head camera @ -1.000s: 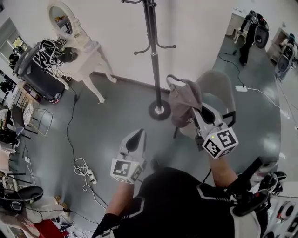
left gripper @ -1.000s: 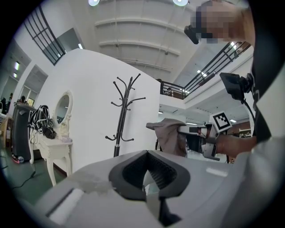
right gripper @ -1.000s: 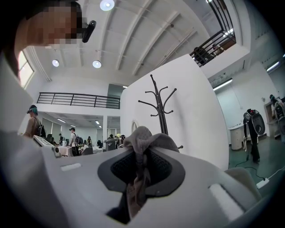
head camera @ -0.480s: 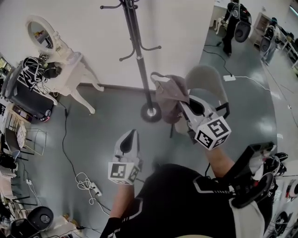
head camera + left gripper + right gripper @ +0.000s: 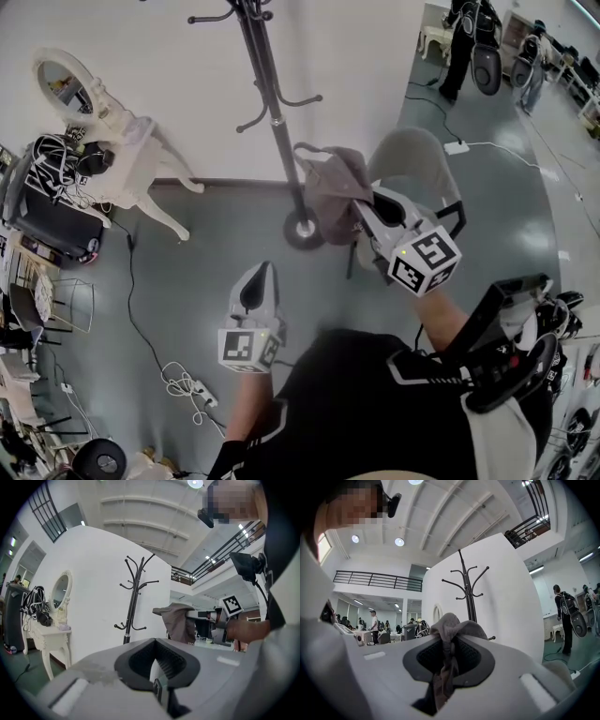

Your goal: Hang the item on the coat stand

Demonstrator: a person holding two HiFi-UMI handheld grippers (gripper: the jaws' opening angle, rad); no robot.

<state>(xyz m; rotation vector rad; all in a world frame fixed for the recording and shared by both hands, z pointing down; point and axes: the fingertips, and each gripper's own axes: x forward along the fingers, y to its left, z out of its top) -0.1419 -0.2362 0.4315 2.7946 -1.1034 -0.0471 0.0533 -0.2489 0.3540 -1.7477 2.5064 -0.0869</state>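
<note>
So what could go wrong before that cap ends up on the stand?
The right gripper pinches the grey cap by just a fold, so it might slip out. The coat stand has thin hooks and a small round base; the limp cap could miss, or a bump could rock it.

A limp grey-brown fabric item (image 5: 330, 184) is hanging bunched in the clamped jaws of the right gripper (image 5: 364, 211), up off the floor, near the coat stand (image 5: 270, 103), a black hooked pole standing upright on its round base by the wall
</note>
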